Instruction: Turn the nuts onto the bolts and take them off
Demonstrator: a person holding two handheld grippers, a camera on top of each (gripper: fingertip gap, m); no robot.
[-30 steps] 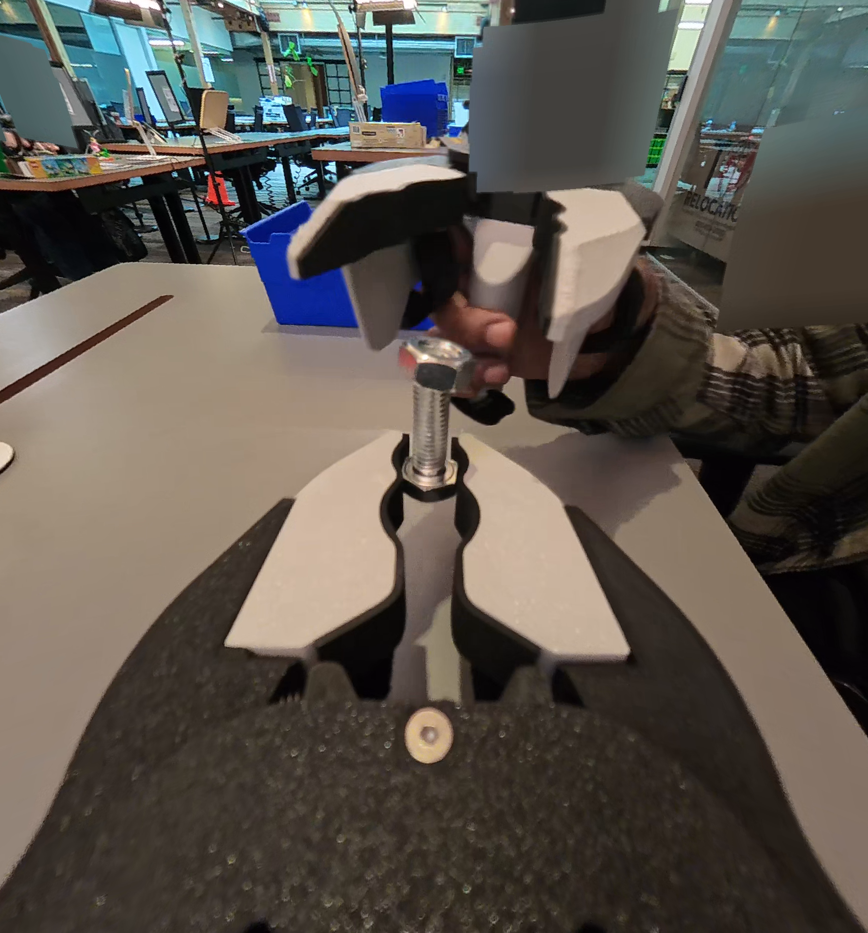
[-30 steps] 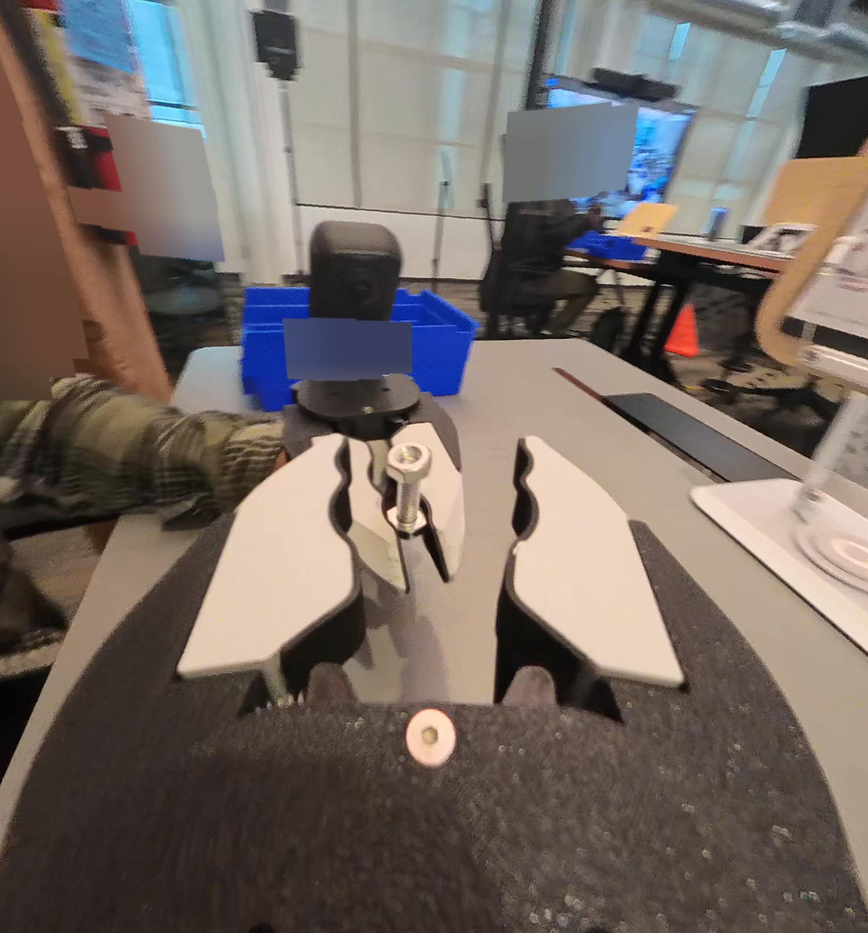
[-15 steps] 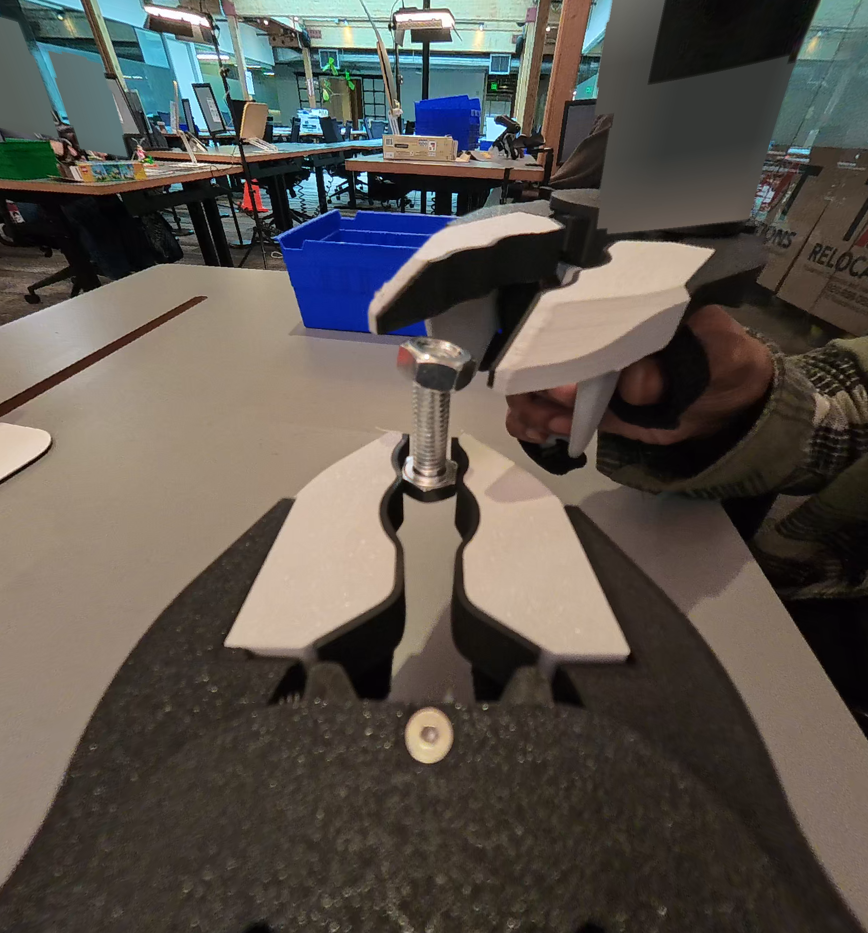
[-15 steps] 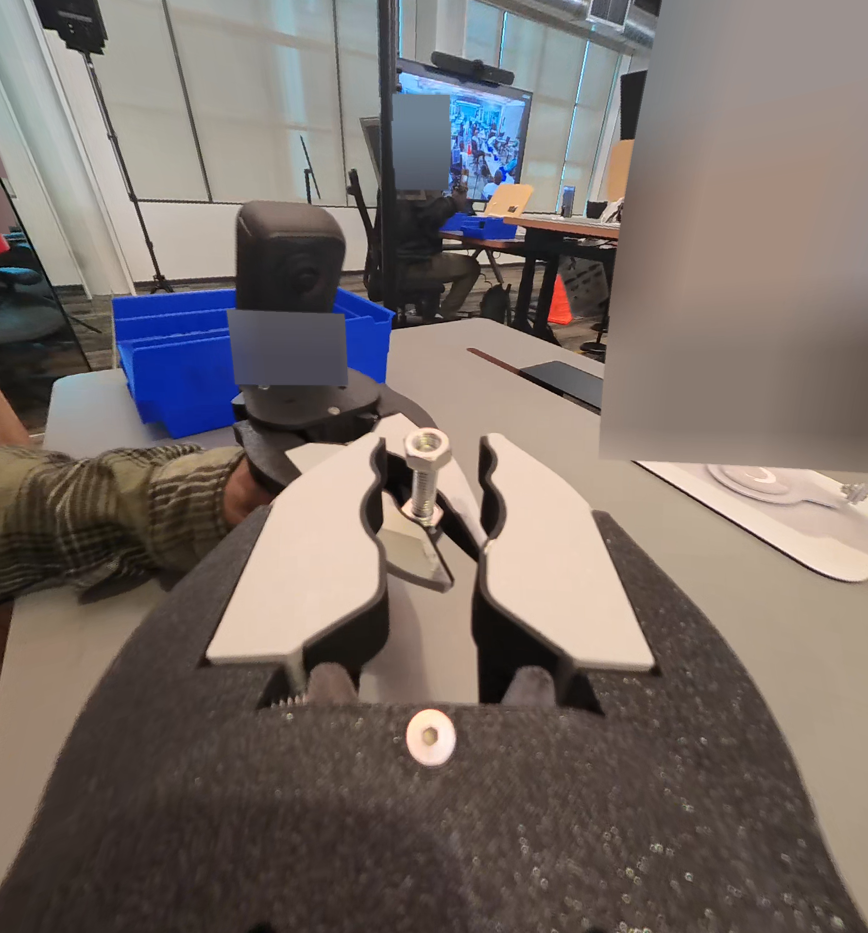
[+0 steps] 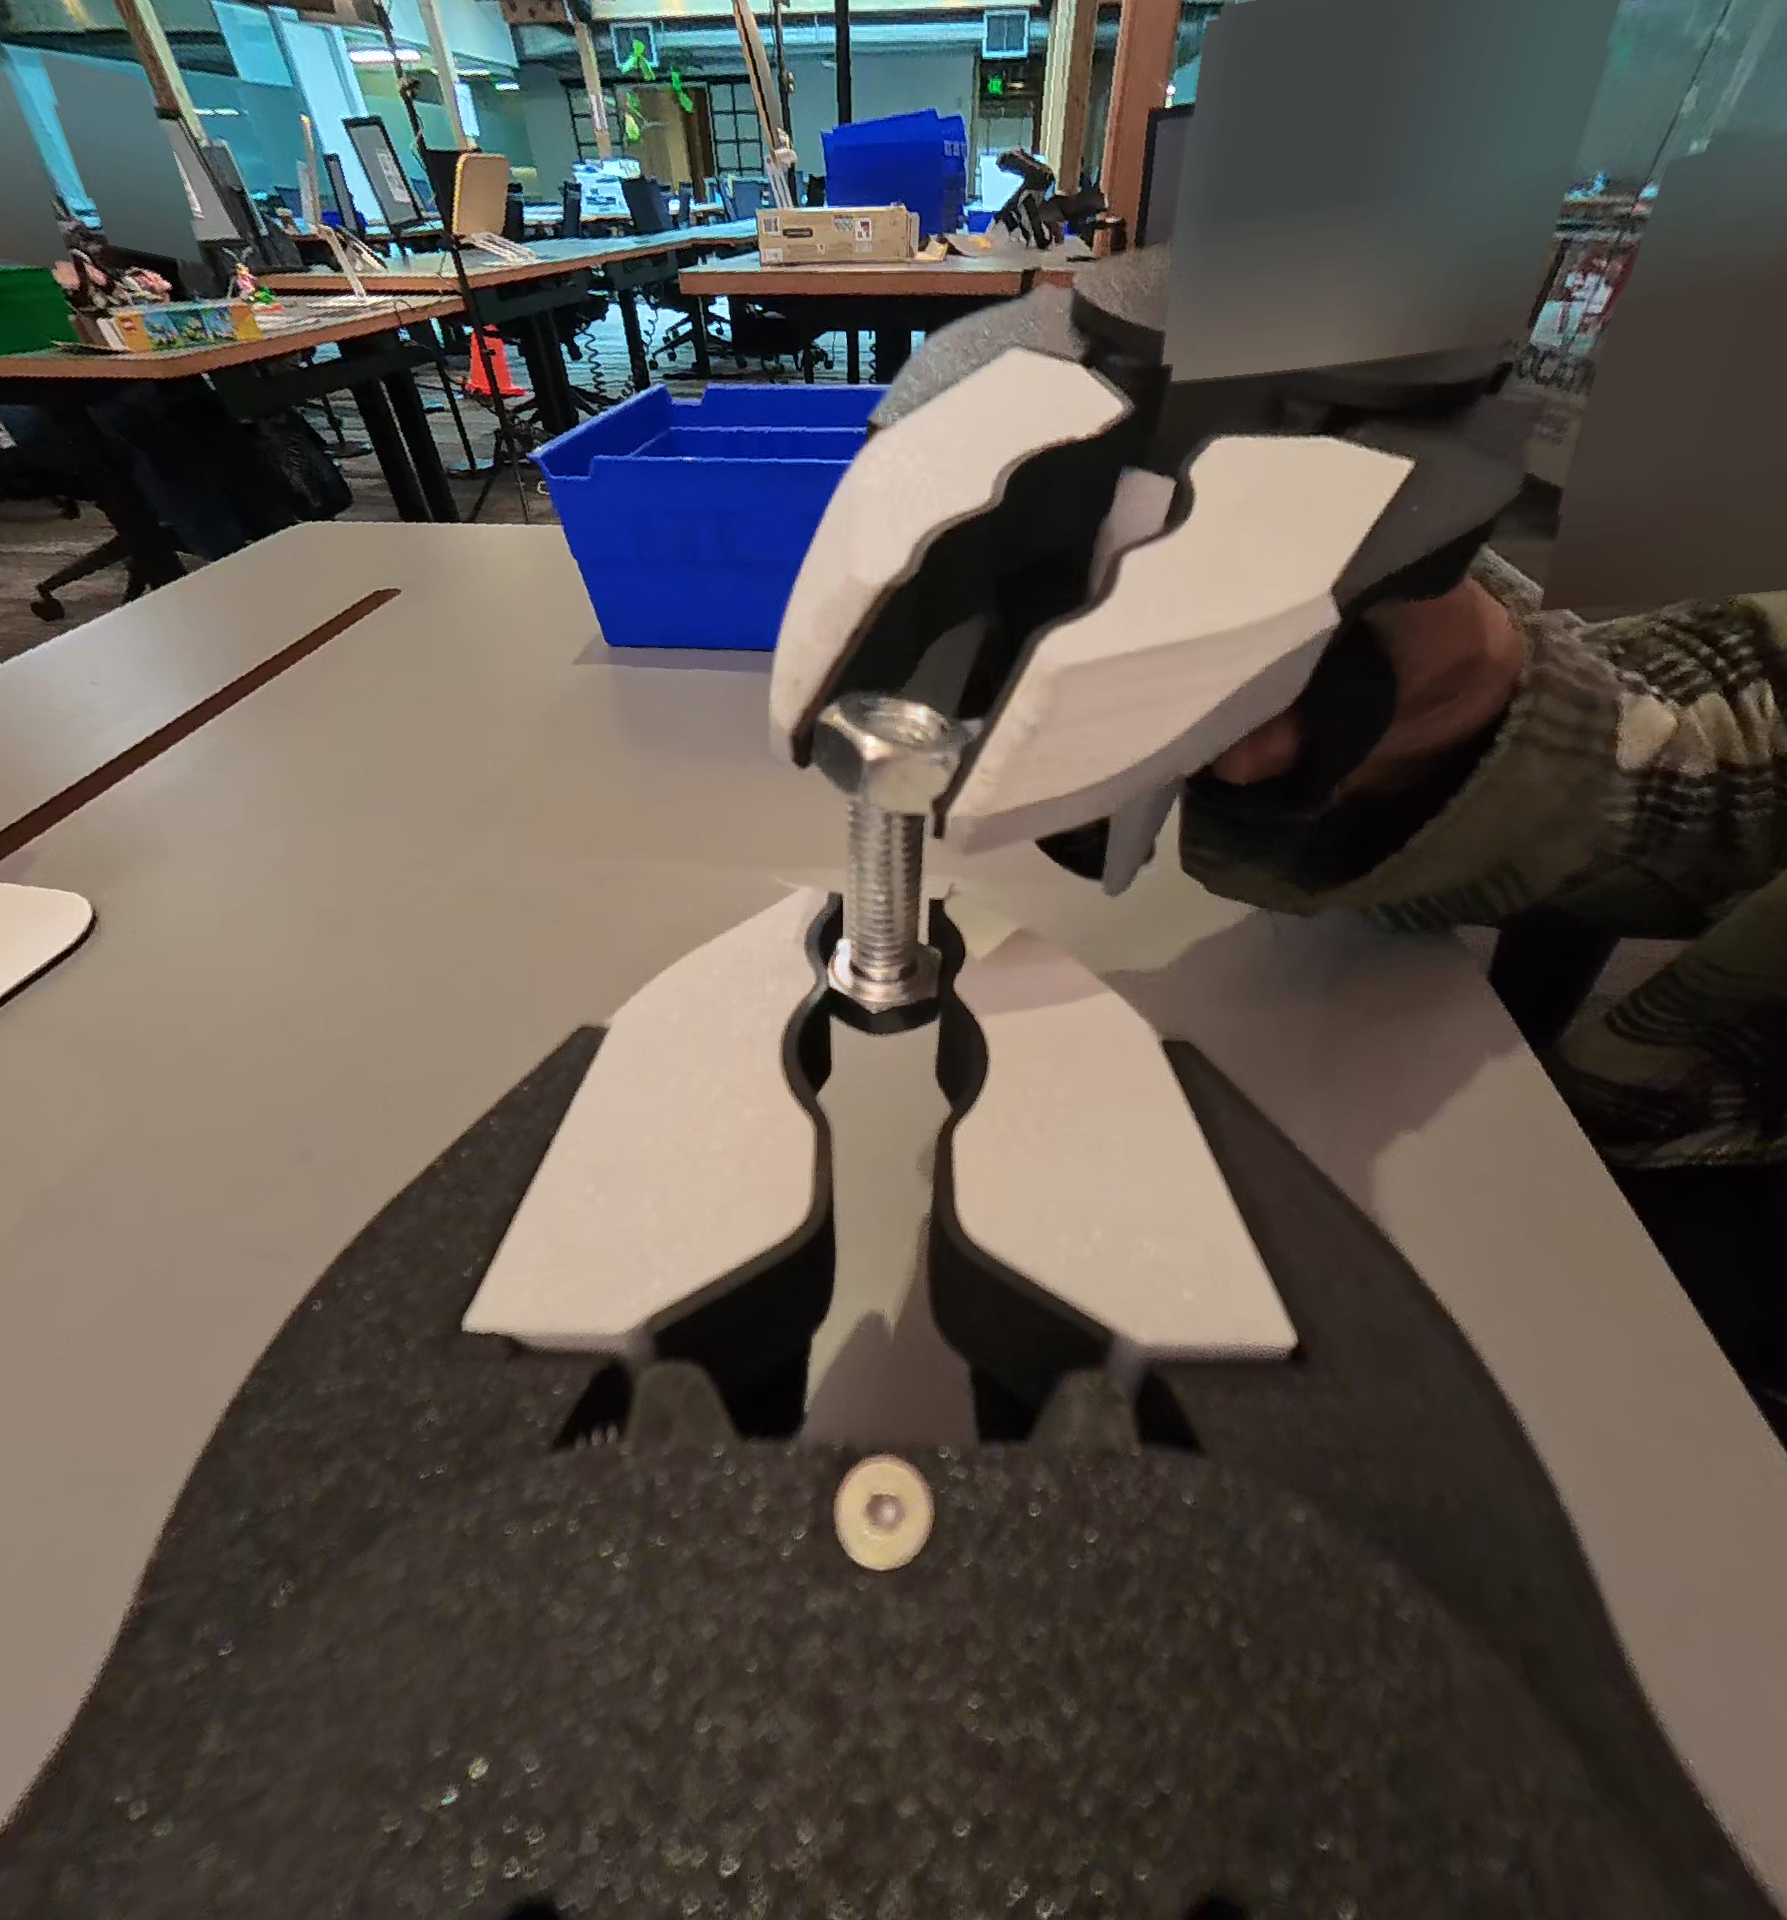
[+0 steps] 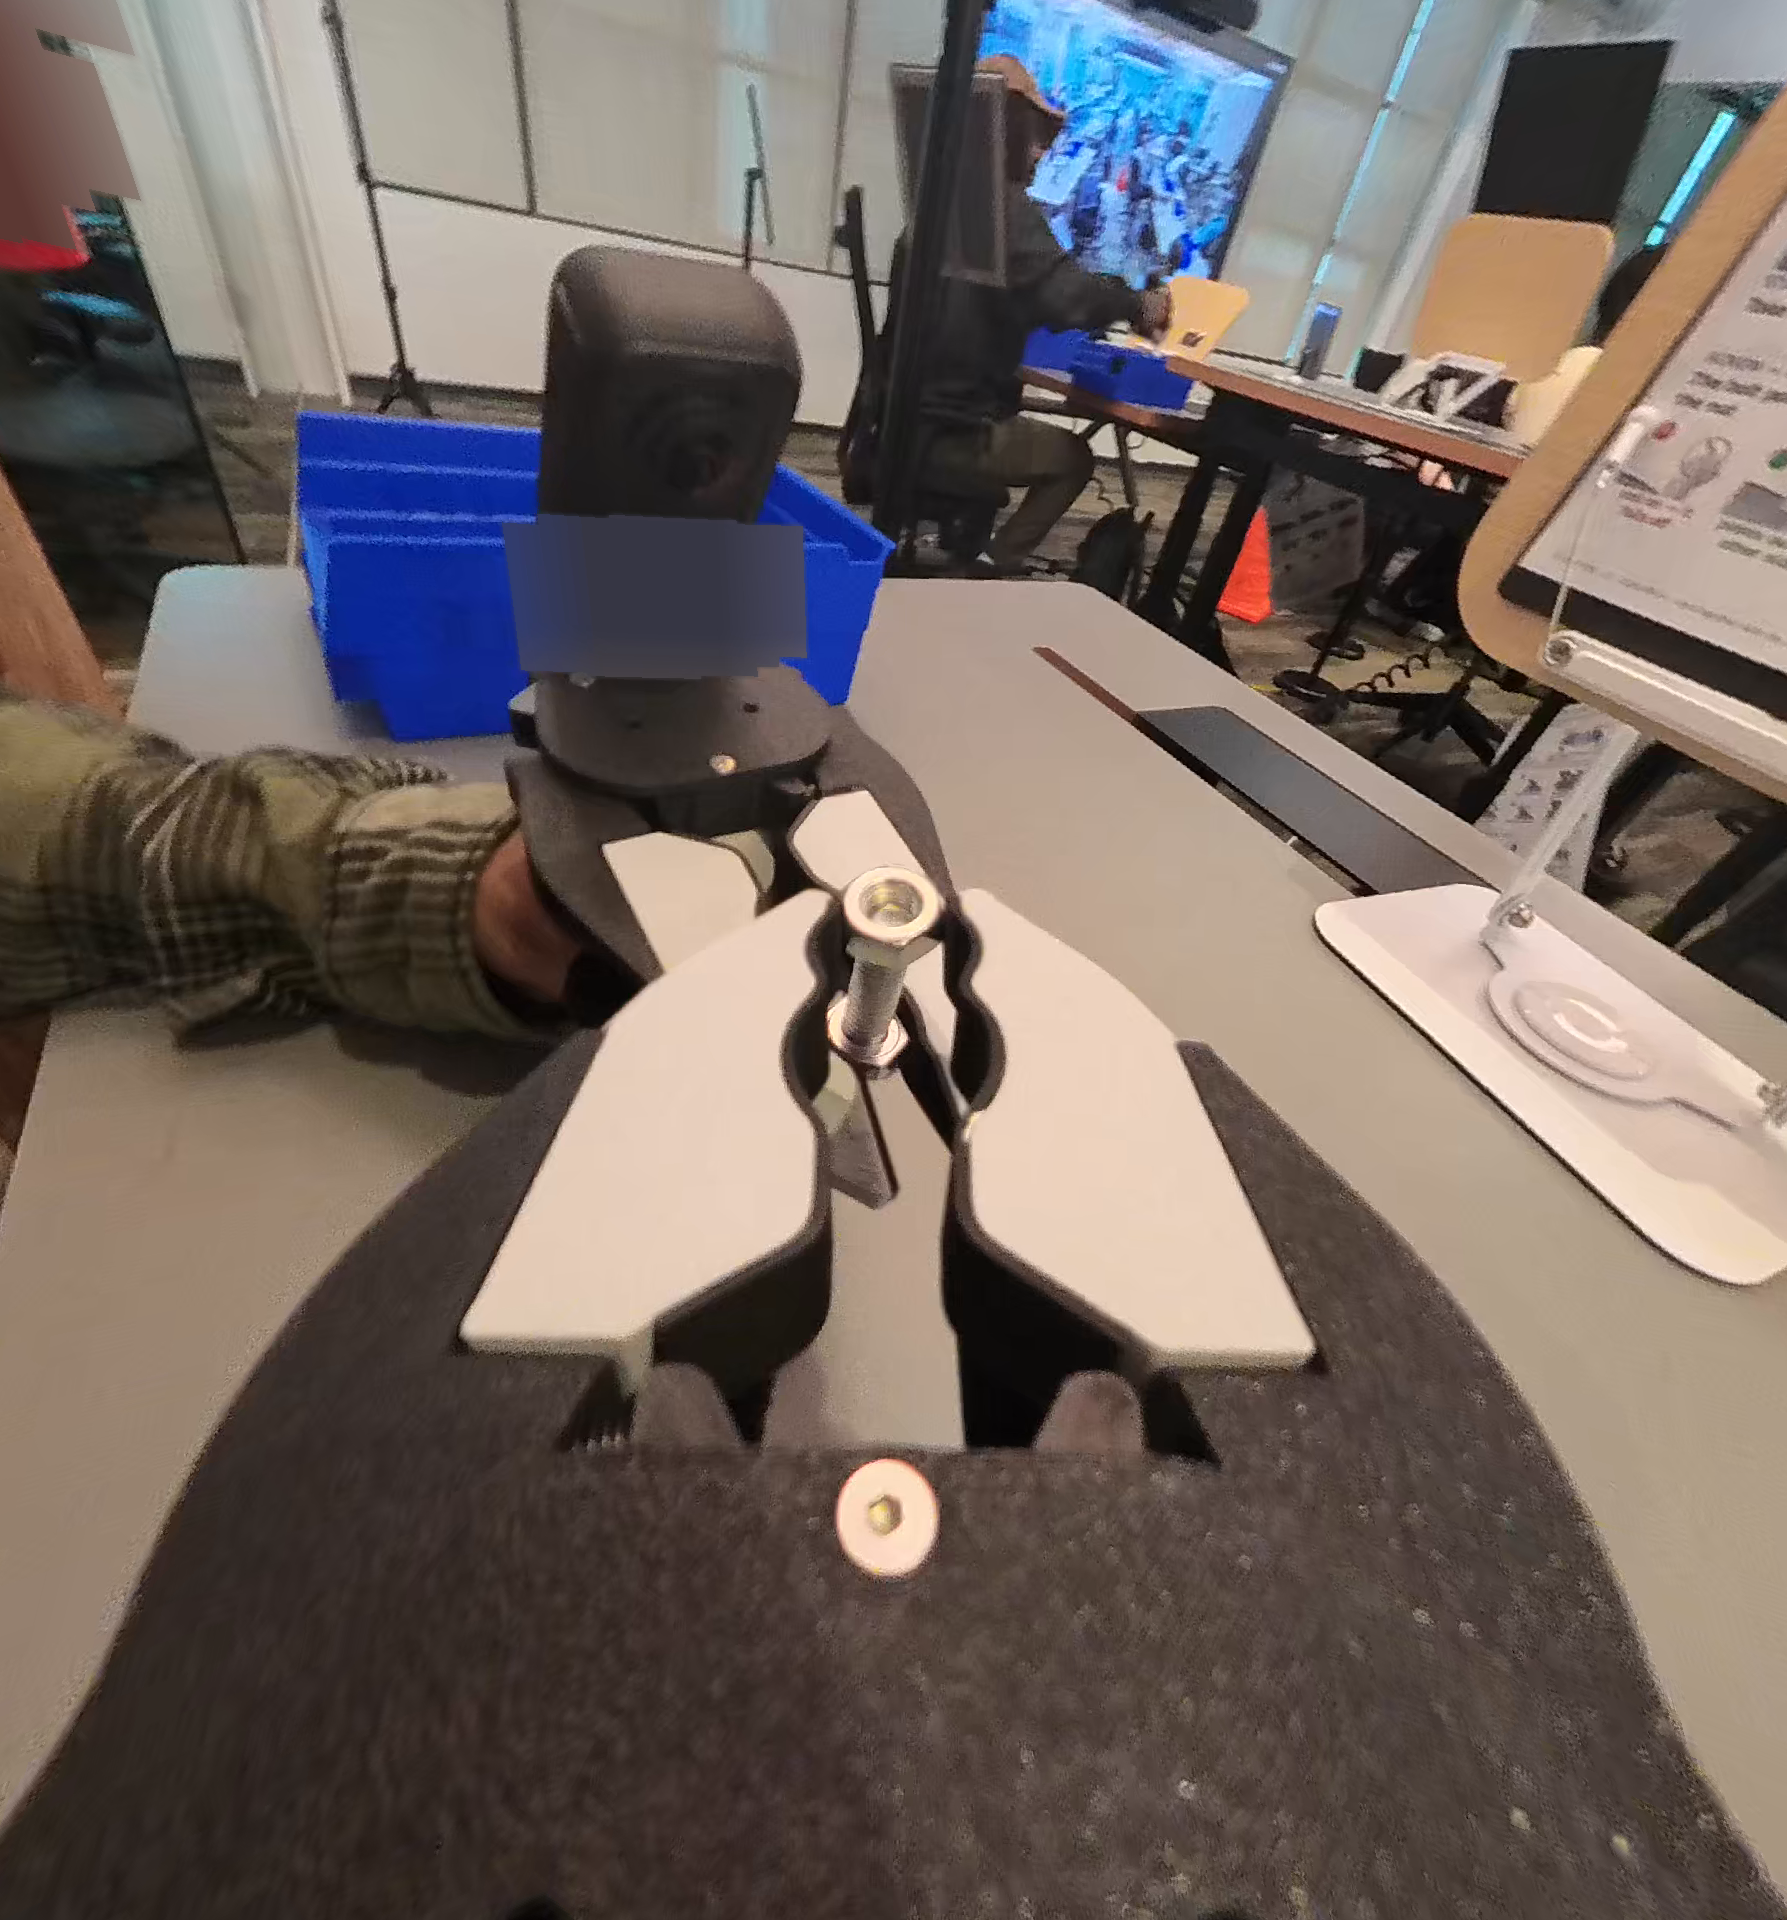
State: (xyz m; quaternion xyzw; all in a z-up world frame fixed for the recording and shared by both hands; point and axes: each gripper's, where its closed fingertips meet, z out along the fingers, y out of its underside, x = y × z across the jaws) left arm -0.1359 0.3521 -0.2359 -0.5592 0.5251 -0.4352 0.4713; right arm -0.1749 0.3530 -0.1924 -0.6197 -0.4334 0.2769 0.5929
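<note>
A silver bolt (image 5: 884, 883) stands upright over the grey table (image 5: 349, 935). My left gripper (image 5: 881, 971) is shut on its lower end. A hex nut (image 5: 894, 753) sits at the top of the bolt. My right gripper (image 5: 884, 764) comes in from the far right, tilted down, with its white fingers (image 5: 1128, 707) pressed on both sides of the nut. In the right wrist view the nut (image 6: 889, 912) sits between my right gripper (image 6: 891, 920) fingertip notches, and the left gripper (image 6: 853, 1055) holds the bolt (image 6: 868, 987) below.
A blue bin (image 5: 702, 520) stands at the table's far edge, also in the right wrist view (image 6: 401, 582). A white stand base (image 6: 1595, 1070) with a tilted instruction board (image 6: 1699, 468) is on one side. A dark slot (image 5: 172, 717) runs along the table. A plaid sleeve (image 5: 1647, 748) reaches in. Spacing between my two grippers at the tips: around 5 cm.
My right gripper was open and off to the side of the nut. It has swung round the bolt top and closed its fingers onto the nut. The left gripper and bolt stayed put.
</note>
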